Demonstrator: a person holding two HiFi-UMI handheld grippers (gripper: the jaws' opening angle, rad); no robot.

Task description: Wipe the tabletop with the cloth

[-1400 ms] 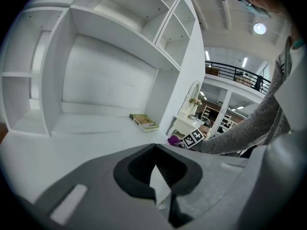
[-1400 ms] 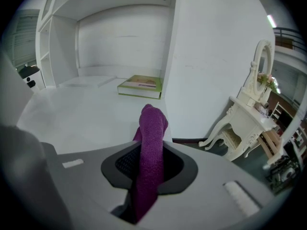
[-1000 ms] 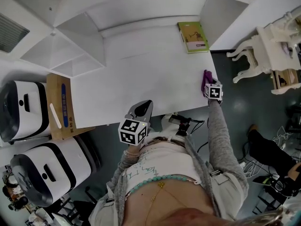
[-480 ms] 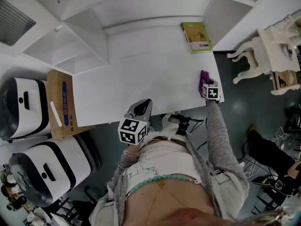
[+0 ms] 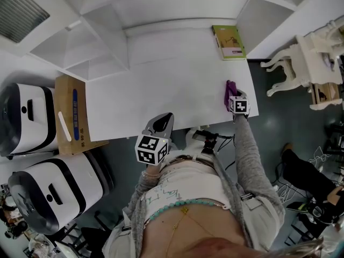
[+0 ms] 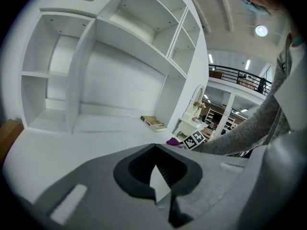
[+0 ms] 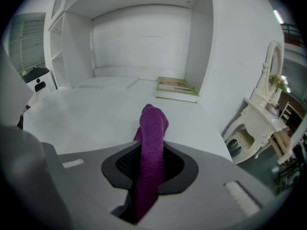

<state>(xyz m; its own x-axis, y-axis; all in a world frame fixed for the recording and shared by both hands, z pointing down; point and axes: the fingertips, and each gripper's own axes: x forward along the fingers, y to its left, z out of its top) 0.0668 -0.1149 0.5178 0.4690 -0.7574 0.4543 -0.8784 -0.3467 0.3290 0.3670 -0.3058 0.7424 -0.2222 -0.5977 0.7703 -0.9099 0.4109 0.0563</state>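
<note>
Closest in, at 6 o'clock by the near edge of the white worktop (image 5: 161, 90), the left tongs (image 5: 165, 120) are squeezed together with nothing in them. Farther out, at 3 o'clock by the worktop's side edge, the right tongs (image 5: 232, 97) pinch the purple cloth (image 7: 152, 128). A book (image 5: 229, 42) lies far back at 1 o'clock.

Bright, even indoor light; fisheye bending and dark vignetted corners.
</note>
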